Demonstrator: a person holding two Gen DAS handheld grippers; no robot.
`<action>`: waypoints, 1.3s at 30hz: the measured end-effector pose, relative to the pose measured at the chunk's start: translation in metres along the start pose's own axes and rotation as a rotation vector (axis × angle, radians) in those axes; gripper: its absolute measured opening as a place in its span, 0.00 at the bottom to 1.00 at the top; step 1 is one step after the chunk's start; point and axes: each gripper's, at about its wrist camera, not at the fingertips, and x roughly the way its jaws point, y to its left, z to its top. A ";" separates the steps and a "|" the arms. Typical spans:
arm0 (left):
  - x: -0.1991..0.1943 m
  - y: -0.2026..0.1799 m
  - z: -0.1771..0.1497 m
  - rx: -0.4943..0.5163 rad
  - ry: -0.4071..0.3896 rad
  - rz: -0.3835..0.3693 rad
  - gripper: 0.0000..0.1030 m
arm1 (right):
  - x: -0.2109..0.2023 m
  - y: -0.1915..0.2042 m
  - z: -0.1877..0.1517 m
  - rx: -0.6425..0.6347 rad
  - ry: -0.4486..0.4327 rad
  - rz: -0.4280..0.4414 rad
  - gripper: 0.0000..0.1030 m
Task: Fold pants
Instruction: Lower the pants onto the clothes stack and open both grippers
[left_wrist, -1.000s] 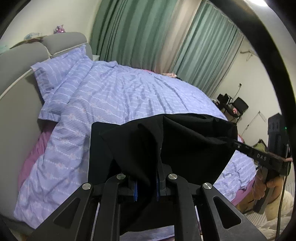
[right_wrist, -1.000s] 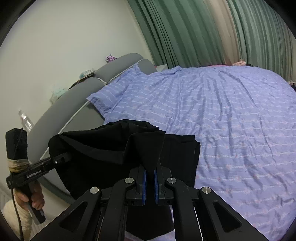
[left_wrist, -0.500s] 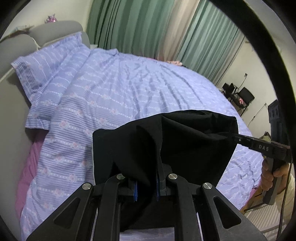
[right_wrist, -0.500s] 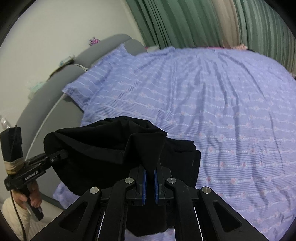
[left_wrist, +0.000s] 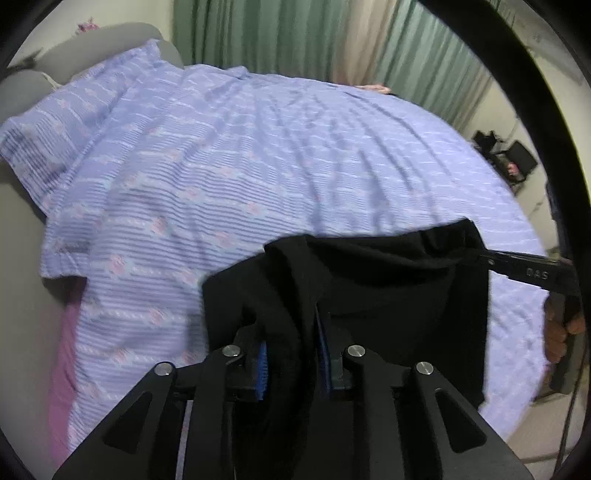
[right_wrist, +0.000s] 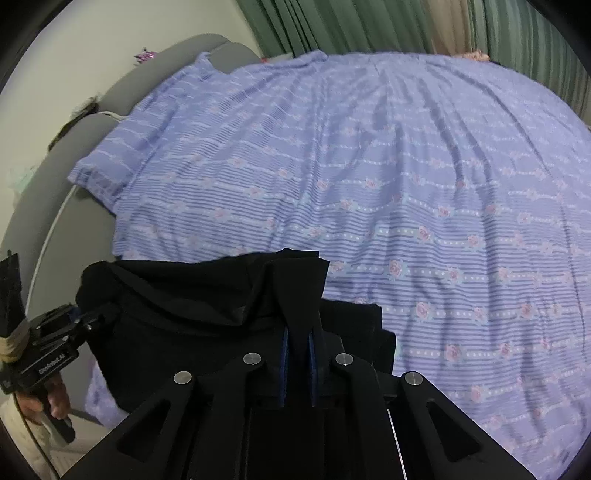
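Note:
The black pants (left_wrist: 388, 291) hang stretched between both grippers above the near edge of the bed. My left gripper (left_wrist: 291, 354) is shut on one corner of the pants. My right gripper (right_wrist: 297, 339) is shut on the other corner of the pants (right_wrist: 192, 302). In the left wrist view the right gripper (left_wrist: 476, 258) shows at the right, pinching the cloth. In the right wrist view the left gripper (right_wrist: 92, 317) shows at the lower left, pinching the cloth. The lower part of the pants hangs behind the grippers' bodies.
The bed (right_wrist: 424, 166) is covered by a lilac striped, flowered sheet. A matching pillow (left_wrist: 59, 125) lies at the left by the grey headboard (right_wrist: 55, 173). Green curtains (left_wrist: 280, 33) hang behind the bed. A dark chair (left_wrist: 517, 158) stands at the far right.
Both grippers have moved forward over the bed with the pants and tilted downward. The bed surface now fills more of both views.

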 end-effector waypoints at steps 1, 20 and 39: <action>0.005 0.005 0.003 -0.005 0.000 0.030 0.28 | 0.008 -0.004 0.003 0.011 0.008 -0.020 0.15; -0.005 -0.015 -0.028 0.032 -0.038 0.028 0.35 | 0.032 0.023 0.007 -0.129 -0.009 -0.057 0.41; -0.078 -0.050 -0.037 -0.002 -0.178 0.095 0.72 | -0.049 0.019 0.013 -0.084 -0.223 -0.140 0.77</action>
